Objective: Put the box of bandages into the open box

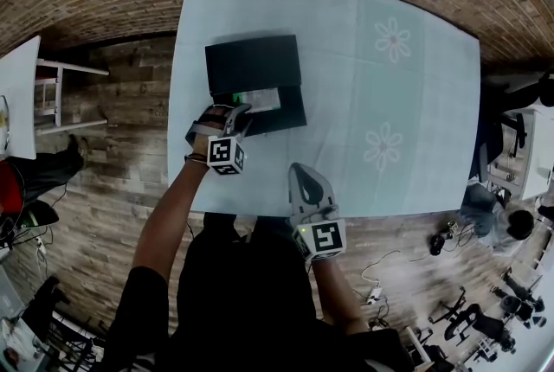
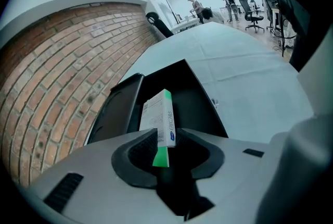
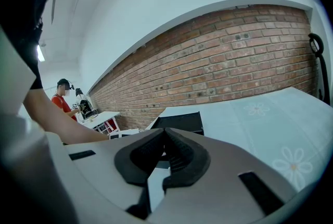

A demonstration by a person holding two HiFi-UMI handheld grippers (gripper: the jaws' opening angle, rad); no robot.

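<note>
2 dark ribbed jaws of the left gripper (image 2: 165, 137) are clamping the broad faces of a small white-and-green cardboard box of bandages (image 2: 162, 113). It is standing on edge and sticking out forward past the jaw tips. Directly beyond and below those tips, a black rectangular open box (image 2: 200, 100) is lying with its dark interior facing up, and the box of bandages is hanging over that interior. Whether its far end is touching the floor of the open box, I cannot tell. To the left of these jaws, 1 raised black side of the open box is running away from them. Ahead and to their right, a pale blue cloth-covered table (image 2: 250, 66) is spreading out.

The jaws of the right gripper (image 3: 165, 139) are pressing together with nothing between them. The open box is sitting well ahead of them, slightly to their left.

Judging from this, the placing step is under way: the box of bandages is over its target but not yet released. The next move likely calls for lowering the left gripper a little so the carton settles inside the walls. The jaws should then part and lift straight back without catching the raised side or dragging the carton out.
</note>
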